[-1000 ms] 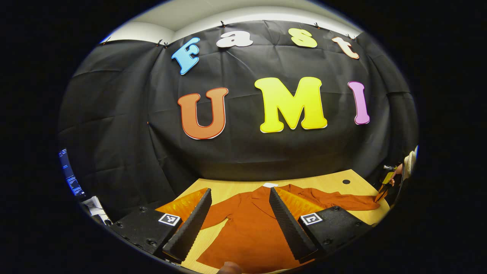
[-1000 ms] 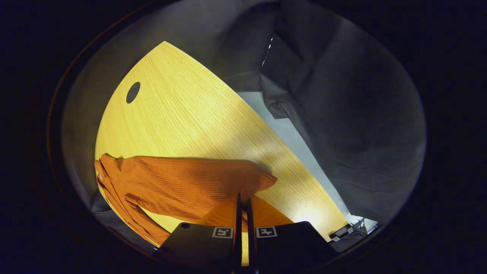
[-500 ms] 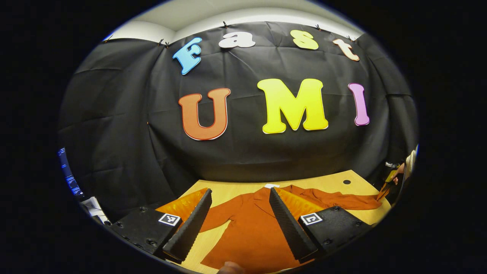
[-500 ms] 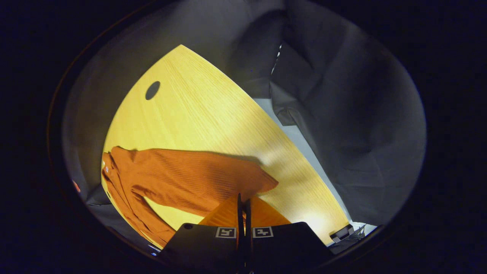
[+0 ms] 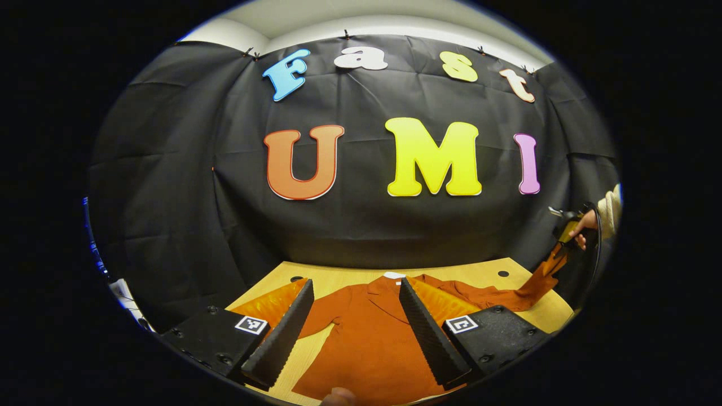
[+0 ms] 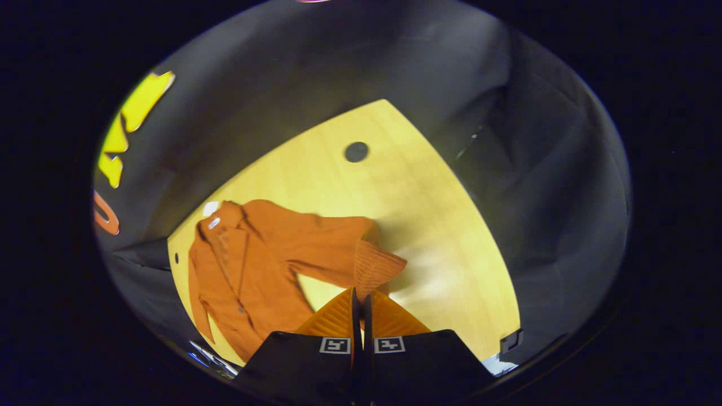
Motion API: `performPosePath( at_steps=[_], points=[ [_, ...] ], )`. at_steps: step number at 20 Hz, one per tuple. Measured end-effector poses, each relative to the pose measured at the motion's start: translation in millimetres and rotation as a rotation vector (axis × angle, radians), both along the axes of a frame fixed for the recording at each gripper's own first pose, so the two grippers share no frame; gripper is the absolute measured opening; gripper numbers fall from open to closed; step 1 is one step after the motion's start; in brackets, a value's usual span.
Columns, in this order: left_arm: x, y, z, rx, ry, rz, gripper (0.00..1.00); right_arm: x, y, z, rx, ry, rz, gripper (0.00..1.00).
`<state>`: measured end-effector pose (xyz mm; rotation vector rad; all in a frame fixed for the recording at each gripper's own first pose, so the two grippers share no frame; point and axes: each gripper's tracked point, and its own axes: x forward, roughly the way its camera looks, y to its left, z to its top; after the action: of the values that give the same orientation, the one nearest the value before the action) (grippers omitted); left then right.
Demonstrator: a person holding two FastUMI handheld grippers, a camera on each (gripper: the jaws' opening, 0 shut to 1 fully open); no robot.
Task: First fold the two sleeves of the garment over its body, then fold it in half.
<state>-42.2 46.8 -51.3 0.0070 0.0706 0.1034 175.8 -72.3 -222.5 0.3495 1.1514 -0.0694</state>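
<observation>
A rust-orange, collared, long-sleeved garment point(image 5: 366, 338) lies flat on the wooden table point(image 5: 333, 279), collar toward the wall. My left gripper point(image 5: 355, 282) hangs open above its lower body, touching nothing. At the far right of the left gripper view, my right gripper point(image 5: 567, 234) holds the cuff of one sleeve point(image 5: 507, 293) up off the table. In the right gripper view the right gripper point(image 6: 359, 290) is shut on that ribbed cuff point(image 6: 375, 268), and the sleeve point(image 6: 321, 242) runs back to the body point(image 6: 225, 270).
The table point(image 6: 428, 237) has a dark round hole point(image 6: 356, 151) near its far right corner and is bare to the right of the garment. A hand point(image 5: 586, 223) in a cream sleeve holds the right gripper. Black cloth hangs close behind and beside the table.
The right gripper has risen with the cuff, lifting the sleeve end off the table, and has swung toward the garment's body. The left gripper has barely moved.
</observation>
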Motion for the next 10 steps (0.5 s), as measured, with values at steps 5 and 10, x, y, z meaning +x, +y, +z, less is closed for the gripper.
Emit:
performPosePath(
  at_steps=[5, 10],
  points=[
    [-4, 35, -6, -0.021, -0.004, 0.002, 0.98, 34, 170, 49, 0.075, -0.089, 0.217, 0.0],
    [-11, 75, -24, -0.024, 0.039, 0.033, 0.98, 38, 337, 24, 0.1, -0.088, 0.448, 0.01]
  ],
)
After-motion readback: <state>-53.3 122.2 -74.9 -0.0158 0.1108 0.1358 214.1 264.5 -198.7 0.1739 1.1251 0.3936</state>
